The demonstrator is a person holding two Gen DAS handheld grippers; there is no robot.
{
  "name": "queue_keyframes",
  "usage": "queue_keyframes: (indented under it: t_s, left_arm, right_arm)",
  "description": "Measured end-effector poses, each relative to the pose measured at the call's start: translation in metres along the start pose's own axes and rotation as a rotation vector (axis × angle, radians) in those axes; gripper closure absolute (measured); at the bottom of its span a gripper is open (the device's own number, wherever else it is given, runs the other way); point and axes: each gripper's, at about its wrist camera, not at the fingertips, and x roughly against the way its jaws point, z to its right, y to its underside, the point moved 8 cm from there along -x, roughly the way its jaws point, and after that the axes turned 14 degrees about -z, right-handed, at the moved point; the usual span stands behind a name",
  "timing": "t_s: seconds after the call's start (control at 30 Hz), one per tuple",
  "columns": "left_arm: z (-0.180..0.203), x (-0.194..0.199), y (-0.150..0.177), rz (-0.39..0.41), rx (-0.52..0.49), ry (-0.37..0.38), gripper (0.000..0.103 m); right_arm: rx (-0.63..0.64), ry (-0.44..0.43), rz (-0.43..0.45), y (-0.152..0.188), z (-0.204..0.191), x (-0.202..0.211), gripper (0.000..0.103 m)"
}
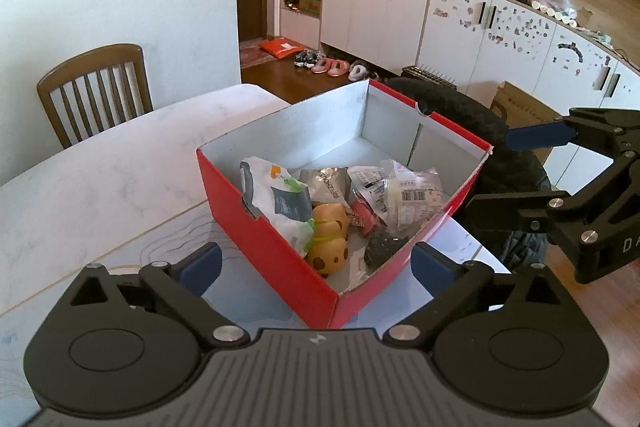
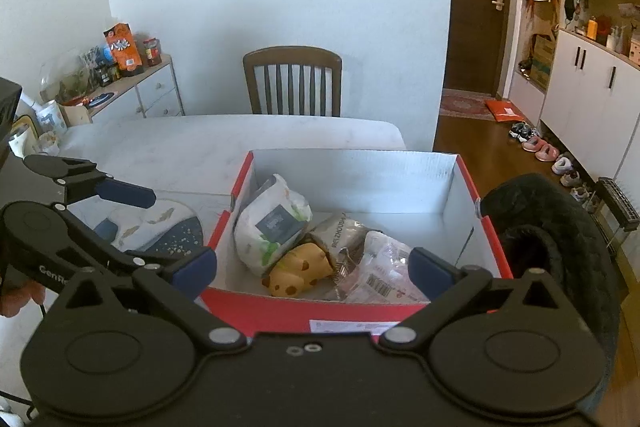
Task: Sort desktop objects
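Note:
A red cardboard box (image 1: 280,251) (image 2: 280,311) with a white inside sits on the table. It holds a white wipes pack (image 1: 280,203) (image 2: 272,227), a yellow spotted toy (image 1: 328,243) (image 2: 298,269), a grey snack packet (image 1: 324,181) (image 2: 340,235), a clear barcoded packet (image 1: 404,195) (image 2: 384,275) and a black item (image 1: 384,249). My left gripper (image 1: 316,263) is open and empty at the box's near corner; it also shows in the right wrist view (image 2: 120,215). My right gripper (image 2: 314,267) is open and empty over the box's near wall; it also shows in the left wrist view (image 1: 520,179).
The white marble table (image 1: 100,167) (image 2: 180,143) has a wooden chair (image 1: 96,87) (image 2: 292,83) behind it. A round patterned mat (image 2: 168,231) lies left of the box. A black padded chair back (image 2: 560,235) (image 1: 460,107) stands right of the box. Cabinets line the far wall.

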Motion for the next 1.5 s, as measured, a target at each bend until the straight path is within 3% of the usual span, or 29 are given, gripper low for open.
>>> queue_keyframes:
  t_s: [0.3, 0.83, 1.5]
  left_arm:
    - [-0.006, 0.013, 0.015, 0.012, 0.009, -0.034, 0.002]
    - [-0.013, 0.014, 0.038, -0.004, 0.038, -0.016, 0.002]
    - [-0.015, 0.012, 0.047, -0.021, 0.017, 0.01, 0.002]
  right_arm:
    - [-0.04, 0.023, 0.032, 0.011, -0.015, 0.009, 0.001]
    - [-0.056, 0.083, 0.051, 0.031, -0.033, 0.013, 0.001]
    - [-0.106, 0.052, 0.011, 0.042, -0.042, 0.005, 0.001]
